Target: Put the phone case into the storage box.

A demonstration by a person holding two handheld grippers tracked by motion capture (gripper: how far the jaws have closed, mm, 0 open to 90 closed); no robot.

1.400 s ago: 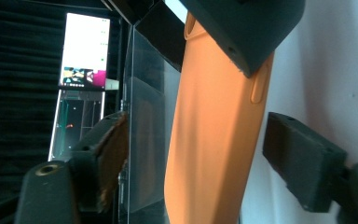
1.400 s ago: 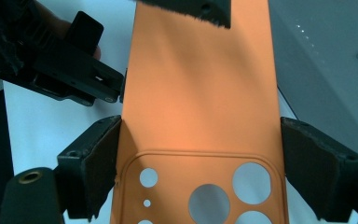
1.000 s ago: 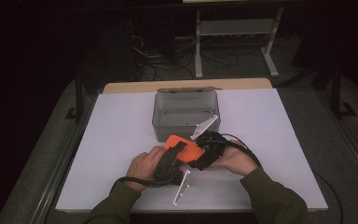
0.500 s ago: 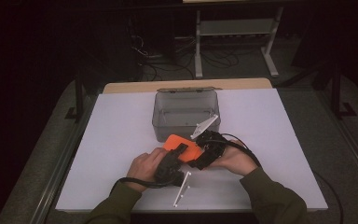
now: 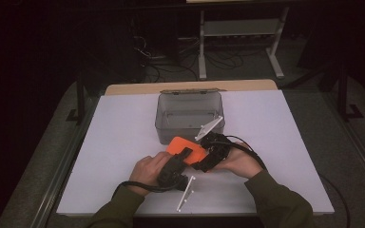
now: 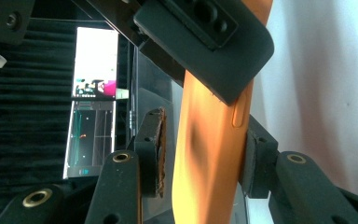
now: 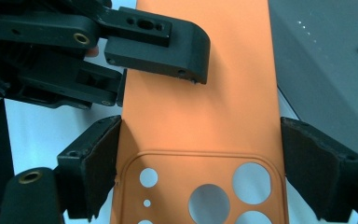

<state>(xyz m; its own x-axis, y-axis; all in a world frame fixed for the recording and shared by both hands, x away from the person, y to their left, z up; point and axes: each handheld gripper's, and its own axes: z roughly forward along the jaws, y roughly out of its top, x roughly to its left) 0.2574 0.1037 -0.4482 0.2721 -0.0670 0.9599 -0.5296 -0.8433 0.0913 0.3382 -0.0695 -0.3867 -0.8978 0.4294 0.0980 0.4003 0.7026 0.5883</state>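
Just in front of the grey box, my left gripper has just been closing around the orange phone case, one pad touching, one short; my right gripper pinches its edges; uneven squeezing could buckle and pop it free.

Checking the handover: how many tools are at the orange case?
2: right tool clamps the orange case's camera-hole end; left tool straddles it farther along, jaws just closing, one pad apart.

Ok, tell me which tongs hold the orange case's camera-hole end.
The right tongs: their pads clamp the orange case beside its camera holes. The left tongs, just closing, straddle its plain end.
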